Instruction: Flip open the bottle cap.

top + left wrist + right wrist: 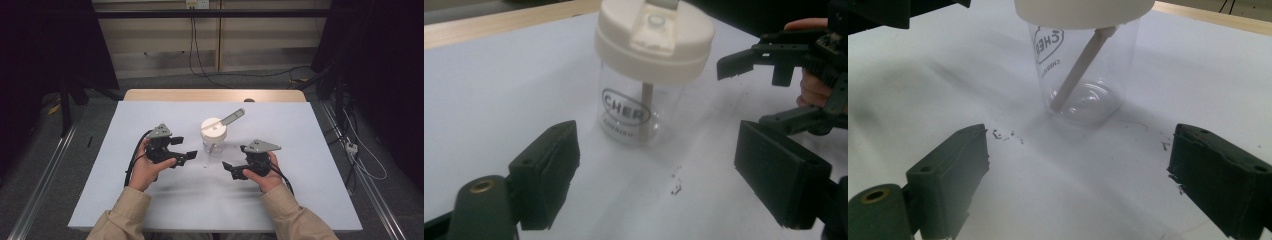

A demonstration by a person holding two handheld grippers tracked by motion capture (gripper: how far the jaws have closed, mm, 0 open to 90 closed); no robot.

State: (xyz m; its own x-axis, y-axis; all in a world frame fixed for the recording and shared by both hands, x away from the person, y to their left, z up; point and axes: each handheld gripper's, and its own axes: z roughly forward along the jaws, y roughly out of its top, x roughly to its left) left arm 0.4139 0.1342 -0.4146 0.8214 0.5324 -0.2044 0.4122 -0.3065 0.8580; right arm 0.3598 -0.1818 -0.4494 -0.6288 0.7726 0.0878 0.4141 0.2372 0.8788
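Hands at the near edge of the counter [150, 200] each hold a gripper: the left gripper [185, 148] and right gripper [229, 170] both have jaws spread, nothing between them. Just beyond and between them stands a clear cup [213, 142], upright, with white lid [213, 129] and straw inside, untouched.

White-covered table [310, 200], grey floor [45, 145], dark curtains [45, 45], trailing cables [250, 75]
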